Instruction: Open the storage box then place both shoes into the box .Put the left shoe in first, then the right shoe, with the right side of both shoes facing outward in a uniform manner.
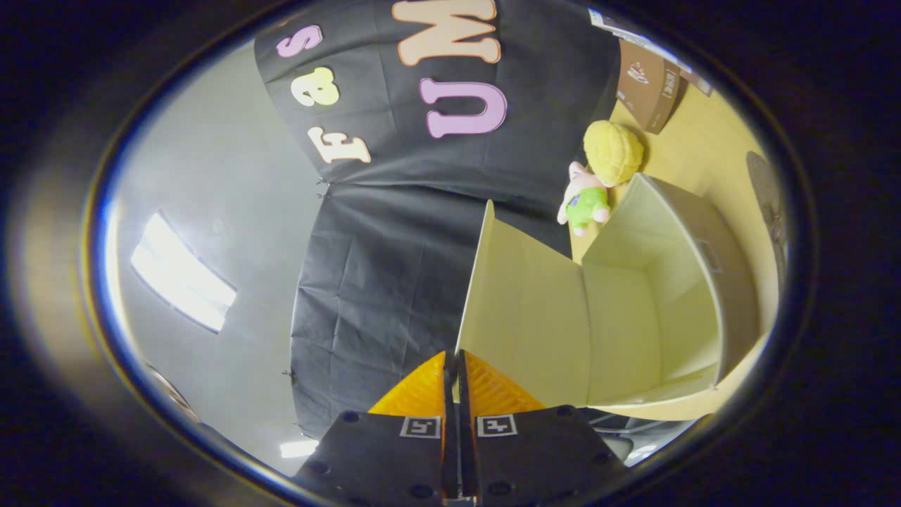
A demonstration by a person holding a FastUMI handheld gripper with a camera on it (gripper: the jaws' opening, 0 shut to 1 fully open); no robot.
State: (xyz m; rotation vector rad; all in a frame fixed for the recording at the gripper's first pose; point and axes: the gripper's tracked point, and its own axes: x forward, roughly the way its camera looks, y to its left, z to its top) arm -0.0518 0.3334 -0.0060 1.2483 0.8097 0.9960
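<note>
The storage box [711, 282] stands on a yellow table, grey outside and cream inside, and its inside holds nothing. Its cream lid [521, 310] is swung up and away from the opening. My gripper [454, 359] is shut on the lid's free edge, and the thin panel runs straight into the slit between the two fingers. The whole view is rolled about a quarter turn, so the table runs down the side beyond the box.
A plush toy [598, 183] with a yellow head and green clothes sits on the yellow table [704, 148] just behind the box. A brown carton [651, 84] stands farther back. A ceiling light [183, 274] glows on the opposite side.
</note>
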